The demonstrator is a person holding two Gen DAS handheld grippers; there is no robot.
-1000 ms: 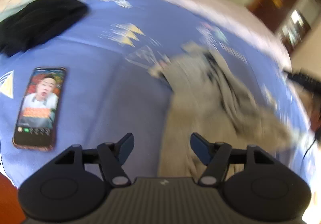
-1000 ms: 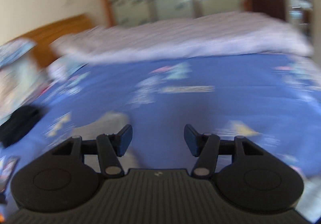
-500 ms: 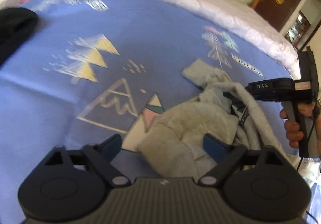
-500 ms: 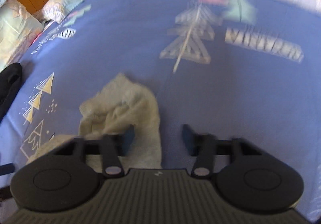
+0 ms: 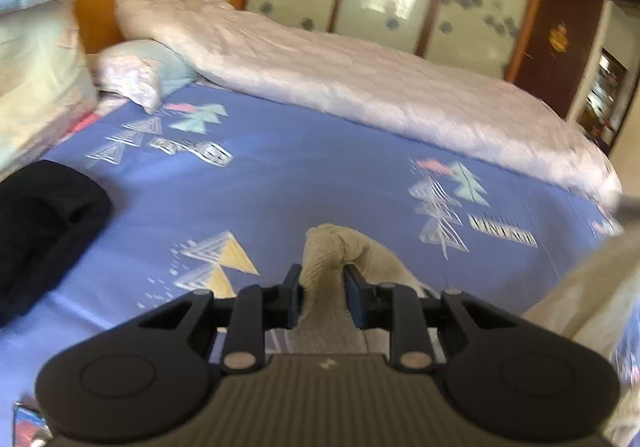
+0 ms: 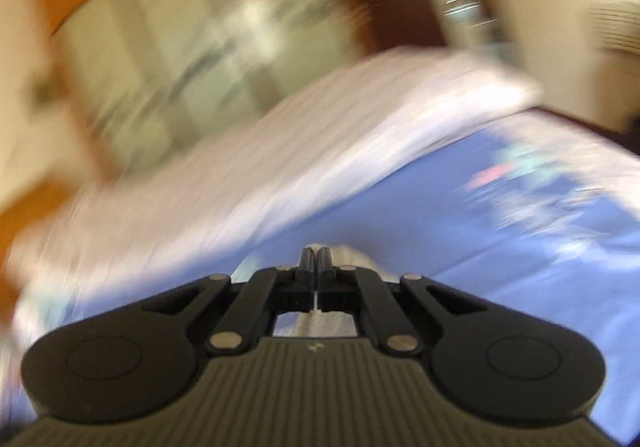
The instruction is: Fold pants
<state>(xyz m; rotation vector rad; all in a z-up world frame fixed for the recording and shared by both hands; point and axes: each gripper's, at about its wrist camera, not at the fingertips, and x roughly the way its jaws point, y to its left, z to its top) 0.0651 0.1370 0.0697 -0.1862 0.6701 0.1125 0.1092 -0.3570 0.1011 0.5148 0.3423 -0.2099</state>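
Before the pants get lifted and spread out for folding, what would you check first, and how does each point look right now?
1. Left hand-held gripper has hold of the pants: ok, a thick bunch of grey cloth sits between its closing jaws.
2. Right hand-held gripper has hold of cloth: ok, jaws shut with a thin pale edge between them, though the picture is blurred.
3. Both grips on matching ends, such as the waistband: cannot tell.
4. Bare blue sheet ahead for laying the pants flat: ok.
5. Black garment clear of the pants: ok, it lies apart at the left.
6. Pants free of twists: cannot tell, most of the cloth is hidden.
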